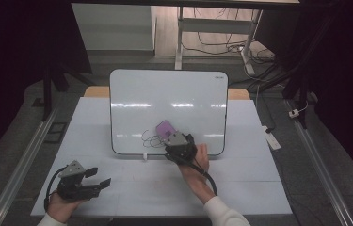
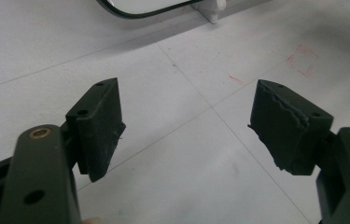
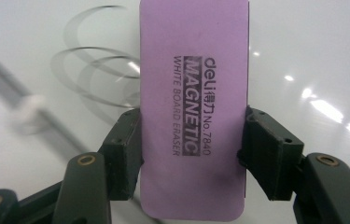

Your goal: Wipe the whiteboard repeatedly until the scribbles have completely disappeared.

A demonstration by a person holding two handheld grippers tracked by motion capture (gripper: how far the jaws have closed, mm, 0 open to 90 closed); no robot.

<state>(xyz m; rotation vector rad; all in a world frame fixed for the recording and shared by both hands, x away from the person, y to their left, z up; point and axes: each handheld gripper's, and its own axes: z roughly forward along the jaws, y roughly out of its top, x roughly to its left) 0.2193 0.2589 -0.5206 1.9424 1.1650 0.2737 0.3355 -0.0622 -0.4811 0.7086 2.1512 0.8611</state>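
A whiteboard (image 1: 164,101) leans upright on the white table, with looping dark scribbles (image 1: 150,139) near its lower middle. My right gripper (image 1: 176,141) is shut on a purple magnetic whiteboard eraser (image 1: 165,128), held against the board just right of the scribbles. In the right gripper view both pads clamp the eraser (image 3: 193,107) at its sides, and the scribbles (image 3: 100,70) lie to its left. My left gripper (image 1: 100,178) rests low at the front left of the table, jaws wide apart with nothing between them (image 2: 186,126).
A small white foot (image 1: 144,156) props the board's bottom edge. The white table (image 1: 240,183) has faint seams and red marks (image 2: 303,58). Desk legs and cables (image 1: 221,44) lie on the floor behind; a white power strip (image 1: 273,139) sits off the right edge.
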